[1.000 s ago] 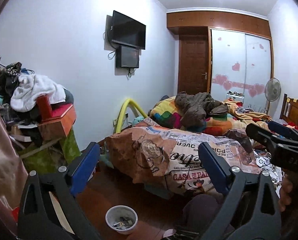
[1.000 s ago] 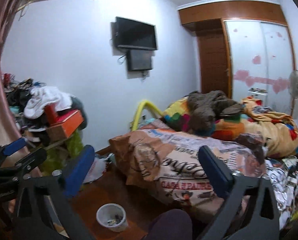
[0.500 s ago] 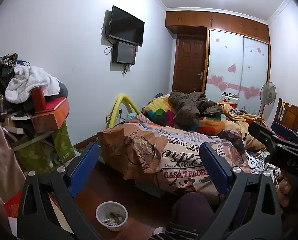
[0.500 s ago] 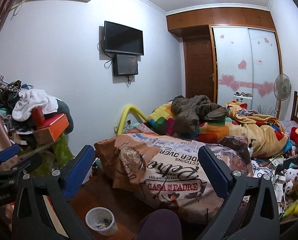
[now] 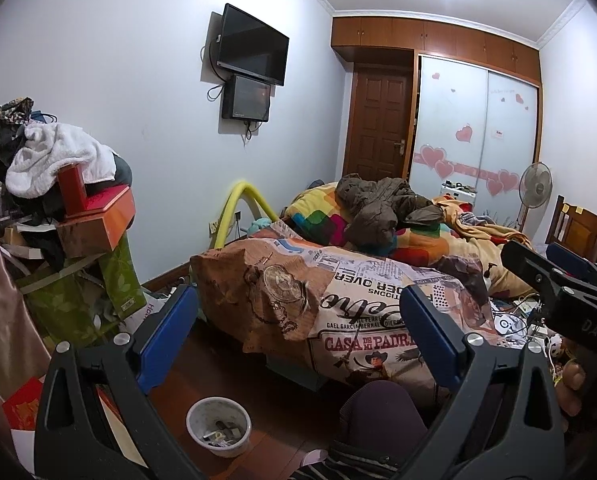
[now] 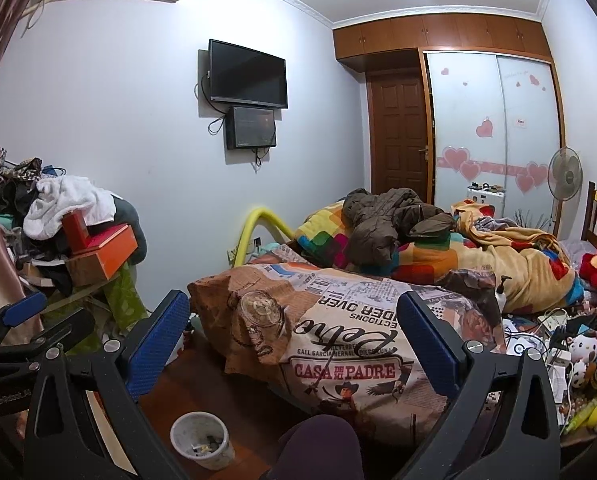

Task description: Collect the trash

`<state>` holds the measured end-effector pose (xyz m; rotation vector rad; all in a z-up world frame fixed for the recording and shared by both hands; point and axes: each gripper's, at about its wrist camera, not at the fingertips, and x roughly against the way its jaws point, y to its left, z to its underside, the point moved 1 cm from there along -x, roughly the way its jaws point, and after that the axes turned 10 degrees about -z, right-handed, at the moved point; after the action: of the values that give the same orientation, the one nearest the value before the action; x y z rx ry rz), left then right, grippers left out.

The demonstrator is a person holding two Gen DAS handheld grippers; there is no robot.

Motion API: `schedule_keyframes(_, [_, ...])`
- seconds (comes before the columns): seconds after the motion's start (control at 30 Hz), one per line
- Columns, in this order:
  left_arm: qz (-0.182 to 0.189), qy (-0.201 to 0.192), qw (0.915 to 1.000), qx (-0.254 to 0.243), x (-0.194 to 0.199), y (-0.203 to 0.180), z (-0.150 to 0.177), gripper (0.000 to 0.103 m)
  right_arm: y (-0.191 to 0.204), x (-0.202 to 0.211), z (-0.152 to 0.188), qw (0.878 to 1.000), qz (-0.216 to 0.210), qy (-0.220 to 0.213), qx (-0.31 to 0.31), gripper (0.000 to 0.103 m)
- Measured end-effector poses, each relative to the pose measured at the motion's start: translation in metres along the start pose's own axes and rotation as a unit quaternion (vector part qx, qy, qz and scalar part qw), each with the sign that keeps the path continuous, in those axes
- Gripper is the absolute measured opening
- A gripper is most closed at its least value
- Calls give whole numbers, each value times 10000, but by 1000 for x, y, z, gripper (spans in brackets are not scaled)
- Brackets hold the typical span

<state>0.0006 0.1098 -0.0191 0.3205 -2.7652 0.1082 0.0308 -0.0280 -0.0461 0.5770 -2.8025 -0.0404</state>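
A small white bin (image 5: 218, 426) (image 6: 201, 445) stands on the dark wooden floor in front of the bed, with bits of trash lying in its bottom. My left gripper (image 5: 298, 304) is held up in the air, open, with nothing between its blue pads. My right gripper (image 6: 292, 310) is likewise open and empty, and it shows at the right edge of the left wrist view (image 5: 554, 280). The left gripper appears at the left edge of the right wrist view (image 6: 26, 320). Both point across the room above the bin. Small clutter (image 6: 554, 344) lies on the bed's right side.
A bed (image 5: 362, 312) with a printed cover, blankets and a brown jacket (image 5: 382, 208) fills the middle. A pile of clothes and boxes (image 5: 70, 208) stands at left. A person's knee (image 5: 382, 412) shows at the bottom. A fan (image 6: 564, 174), wardrobe and door are at the back.
Both cameras have tilted and drawn back a little, showing more ceiling and room. The grippers stay open and empty. The bin has shifted slightly in frame.
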Motion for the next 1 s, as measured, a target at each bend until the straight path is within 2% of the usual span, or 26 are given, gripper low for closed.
schedule_keyframes(1.0, [139, 85, 9998, -115, -5, -11, 5, 102, -19, 0, -3, 9999, 83, 58, -76, 103])
